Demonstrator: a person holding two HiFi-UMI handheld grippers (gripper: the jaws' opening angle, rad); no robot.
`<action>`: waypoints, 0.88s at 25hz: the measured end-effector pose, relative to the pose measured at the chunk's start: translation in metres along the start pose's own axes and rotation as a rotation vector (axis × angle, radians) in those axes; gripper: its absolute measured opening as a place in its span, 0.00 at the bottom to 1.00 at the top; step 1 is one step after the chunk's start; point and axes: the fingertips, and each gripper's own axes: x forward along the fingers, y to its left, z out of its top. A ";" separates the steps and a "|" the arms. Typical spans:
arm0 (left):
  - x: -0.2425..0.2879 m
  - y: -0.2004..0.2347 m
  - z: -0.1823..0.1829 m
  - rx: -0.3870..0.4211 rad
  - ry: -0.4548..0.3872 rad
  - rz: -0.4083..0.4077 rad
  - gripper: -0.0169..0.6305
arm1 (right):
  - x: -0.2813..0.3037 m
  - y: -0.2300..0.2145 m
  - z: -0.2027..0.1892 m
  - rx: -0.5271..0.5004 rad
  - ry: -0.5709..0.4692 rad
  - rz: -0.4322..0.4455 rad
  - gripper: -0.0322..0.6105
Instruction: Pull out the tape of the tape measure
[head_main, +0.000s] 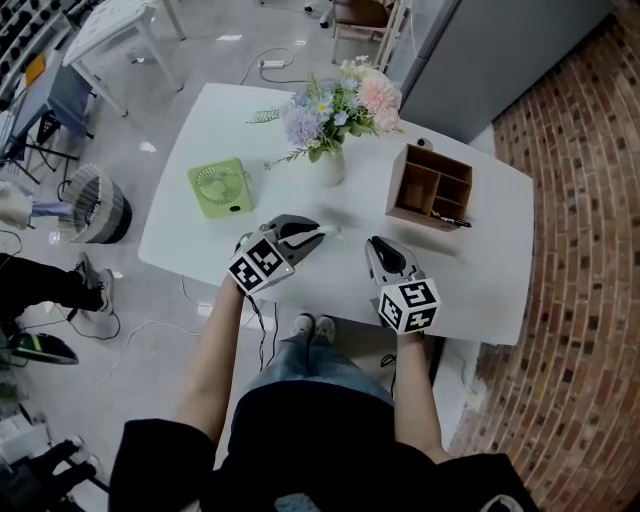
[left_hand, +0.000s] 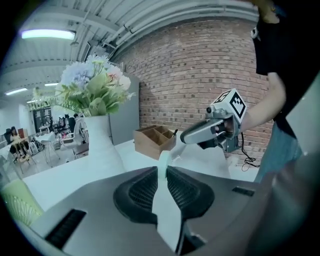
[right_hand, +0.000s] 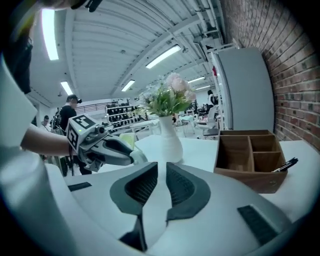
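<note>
We note the left claw (head_main: 314, 235) clamped on the tape measure (left_hand: 163, 159), edge-on, on our side of the vase (head_main: 329, 166). The right claw (right_hand: 159, 165), slightly parted and empty, stands near on its right.

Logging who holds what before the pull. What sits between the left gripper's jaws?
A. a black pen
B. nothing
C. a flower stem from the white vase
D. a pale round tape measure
D: in the left gripper view the pale round tape measure stands edge-on between the ribbed pads of the left gripper, which press on it from both sides.
</note>
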 end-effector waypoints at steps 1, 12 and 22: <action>-0.001 -0.002 0.005 0.008 -0.009 0.001 0.14 | 0.001 0.009 -0.002 -0.013 0.017 0.037 0.15; -0.013 -0.033 0.037 0.062 -0.064 -0.021 0.14 | 0.014 0.038 -0.013 -0.161 0.118 0.059 0.13; -0.025 -0.042 0.032 0.094 -0.040 -0.017 0.14 | -0.008 0.037 -0.013 -0.390 0.118 -0.057 0.05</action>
